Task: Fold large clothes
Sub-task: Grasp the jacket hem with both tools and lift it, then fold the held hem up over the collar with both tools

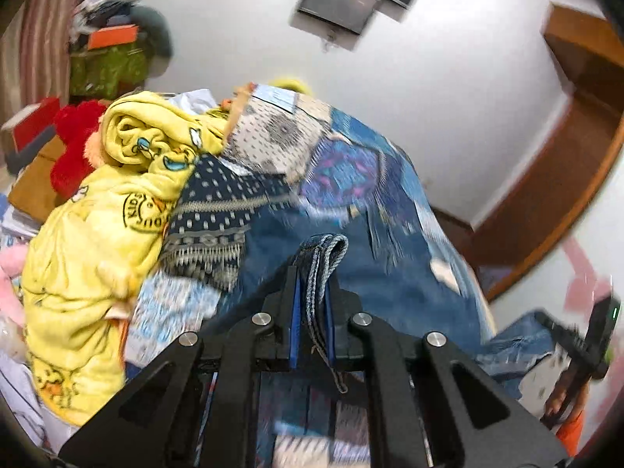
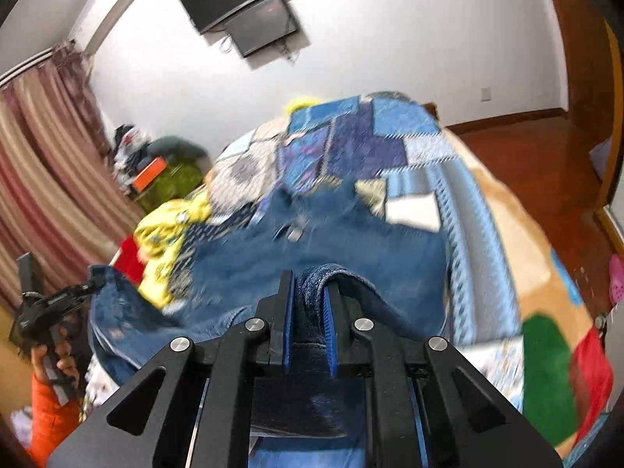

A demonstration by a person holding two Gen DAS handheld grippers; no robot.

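A pair of blue jeans lies spread over the patchwork quilt on the bed, blurred by motion. My left gripper is shut on a folded denim edge that sticks up between its blue pads. My right gripper is shut on another thick fold of the jeans. In the right wrist view the left gripper shows at the left edge, pinching the denim, held by a hand in an orange sleeve. The right gripper appears at the right edge of the left wrist view.
A yellow cartoon-print blanket is heaped on the bed's left, beside a red plush and boxes. A cluttered green stand stands by striped curtains. A screen hangs on the white wall. Wooden floor lies right of the bed.
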